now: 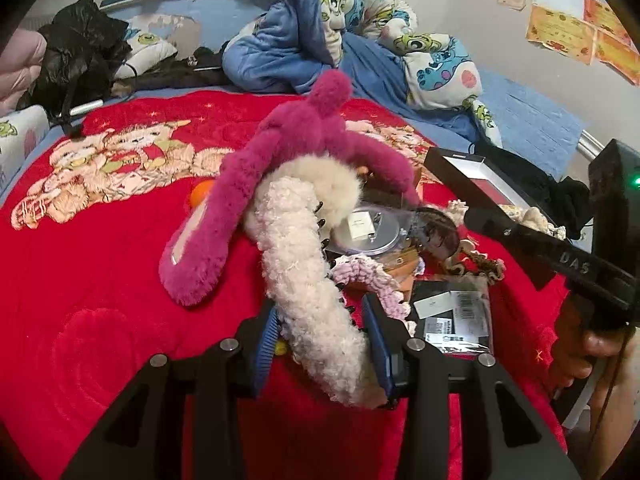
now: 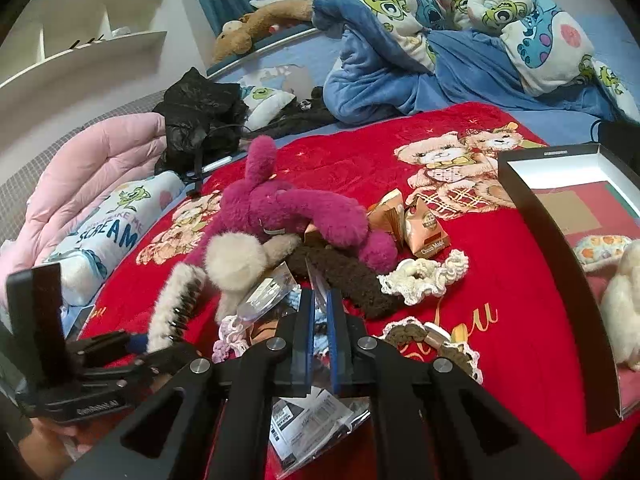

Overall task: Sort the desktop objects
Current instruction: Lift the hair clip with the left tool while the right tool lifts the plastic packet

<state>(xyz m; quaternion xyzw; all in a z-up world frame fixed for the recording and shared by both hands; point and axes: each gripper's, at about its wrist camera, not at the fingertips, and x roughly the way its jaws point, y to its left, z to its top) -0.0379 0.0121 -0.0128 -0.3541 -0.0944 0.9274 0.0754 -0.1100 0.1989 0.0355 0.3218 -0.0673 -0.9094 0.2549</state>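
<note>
Bed with red blanket point(image 1: 100, 260), items piled mid-bed. Far left of the pile, magenta plush point(image 1: 256, 176) lies sprawled, one long limb pointing toward the camera. Just right of it, the cream fuzzy clip point(image 1: 312, 300) runs from the pile down between the left gripper point(image 1: 324, 340) fingers; pads sit on either side of it, touching, so the gripper is clamped on the clip. Clip's upper end rests against a cream pom-pom point(image 1: 324, 184). Right of the clip: clear packet with silver disc point(image 1: 368, 232), pink crochet scrunchie point(image 1: 372, 280), bagged black item with barcode label point(image 1: 456, 316). Black box point(image 1: 460, 168) sits at far right of the blanket.

Right wrist view: right gripper point(image 2: 319, 336) fingers nearly together, a thin clear packet edge point(image 2: 316, 280) between the pads; real pinch or not, cannot tell. Right of it, brown fuzzy clip point(image 2: 340, 280), white scrunchie point(image 2: 424, 276), box point(image 2: 520, 200) holding a cream plush point(image 2: 624, 304).
</note>
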